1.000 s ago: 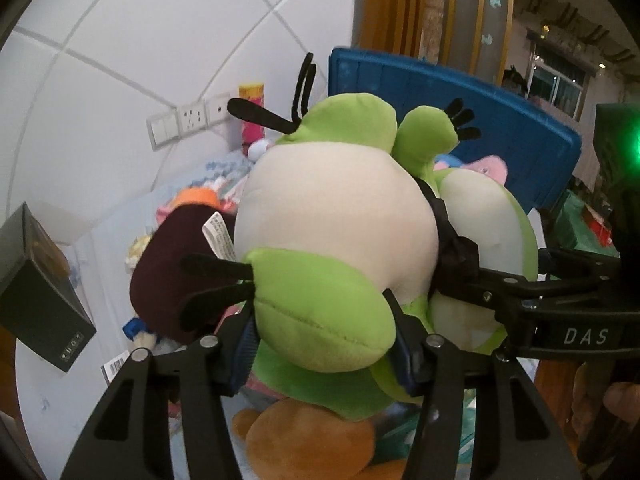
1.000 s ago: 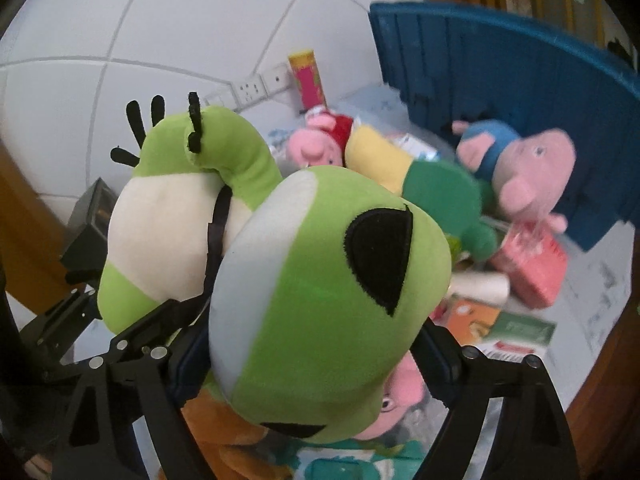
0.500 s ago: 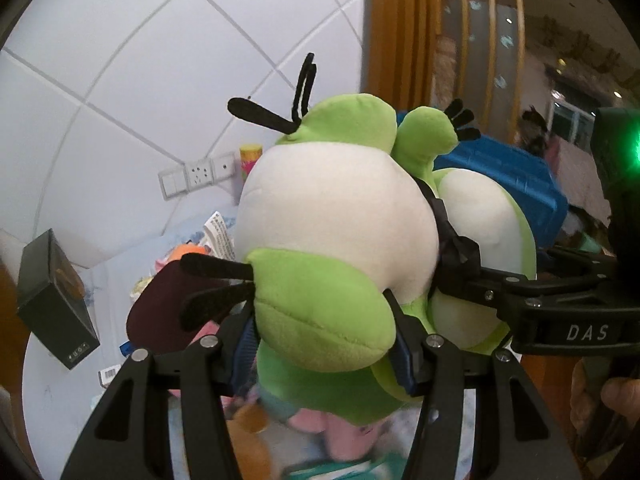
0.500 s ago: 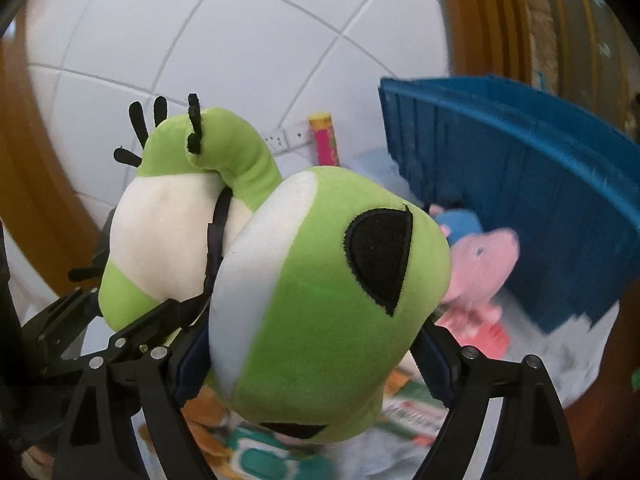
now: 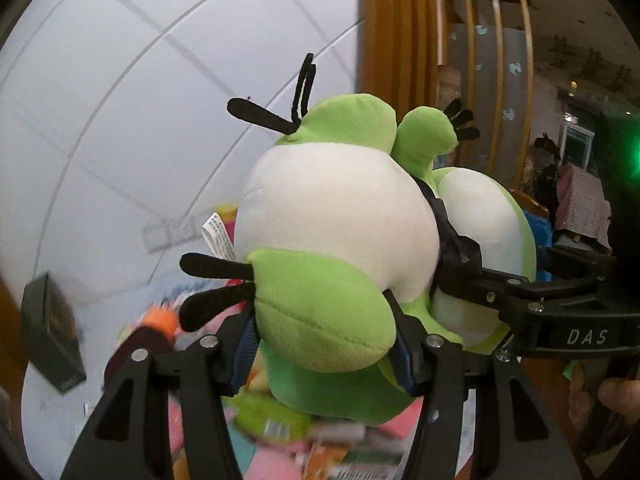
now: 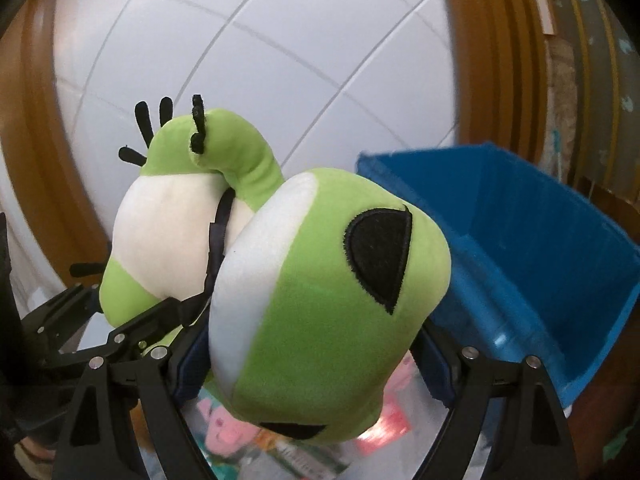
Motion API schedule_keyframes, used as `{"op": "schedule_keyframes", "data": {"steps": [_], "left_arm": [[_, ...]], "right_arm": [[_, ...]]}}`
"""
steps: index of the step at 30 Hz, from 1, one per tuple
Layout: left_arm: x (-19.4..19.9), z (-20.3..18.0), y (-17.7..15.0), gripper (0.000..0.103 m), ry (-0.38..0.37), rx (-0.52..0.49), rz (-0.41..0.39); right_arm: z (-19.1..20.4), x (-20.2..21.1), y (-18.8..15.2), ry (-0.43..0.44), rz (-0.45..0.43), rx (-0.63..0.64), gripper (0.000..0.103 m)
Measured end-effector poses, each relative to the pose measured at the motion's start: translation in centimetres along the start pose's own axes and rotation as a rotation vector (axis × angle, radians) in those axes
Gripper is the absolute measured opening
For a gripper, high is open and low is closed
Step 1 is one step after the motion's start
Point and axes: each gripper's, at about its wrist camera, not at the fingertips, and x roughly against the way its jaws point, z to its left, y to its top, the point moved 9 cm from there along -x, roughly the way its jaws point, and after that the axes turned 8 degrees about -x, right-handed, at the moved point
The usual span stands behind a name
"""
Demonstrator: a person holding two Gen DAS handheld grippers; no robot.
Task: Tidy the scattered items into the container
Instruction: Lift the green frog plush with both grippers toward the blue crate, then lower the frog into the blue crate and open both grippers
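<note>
Above the cluttered worktop (image 5: 48,432), a green frog plush (image 5: 336,240) hangs in the air, carried by both claws at once. Against the frames of the last second, both wrist views have risen: the toy pile has dropped low in view and blurred, and the blue bin (image 6: 532,248), seen then mostly as a ribbed outer wall, now shows its open mouth in the right wrist view. Judgement: the lift is done and the carry toward the bin is under way, with the drop still to come.

Blue bin: far right, mouth tilted toward the right wrist camera. The inside that shows is bare blue wall; its floor is hidden behind the frog's head, so contents cannot be told.

Frog plush: head toward the bin, belly and legs to the left, well clear of the worktop.

Left claw (image 5: 324,340): clenched on a green leg of the plush. Right claw (image 6: 316,360): clenched on its head, pads pressed into both sides.

Loose items (image 6: 224,420): pink plush and packets remain on the worktop below, outside the bin, too blurred to name.
</note>
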Motion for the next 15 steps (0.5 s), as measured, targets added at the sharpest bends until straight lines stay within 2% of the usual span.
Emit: {"op": "schedule_keyframes", "data": {"steps": [6, 9, 12, 15], "left_arm": [[-3.1, -5.2, 8.6, 0.055, -0.074, -0.048, -0.040], [-5.4, -8.7, 12.0, 0.055, -0.109, -0.083, -0.031], [-8.5, -11.9, 13.8, 0.055, -0.131, -0.081, 0.001], [-13.8, -15.1, 14.3, 0.055, -0.152, -0.045, 0.082]], "right_arm": [[-5.8, 3.0, 7.3, -0.045, -0.076, -0.034, 0.087], [-9.0, 3.9, 10.4, -0.074, -0.095, -0.043, 0.087], [-13.7, 3.2, 12.6, -0.101, -0.076, -0.047, 0.087], [-18.0, 1.4, 13.3, -0.118, -0.029, -0.045, 0.087]]}}
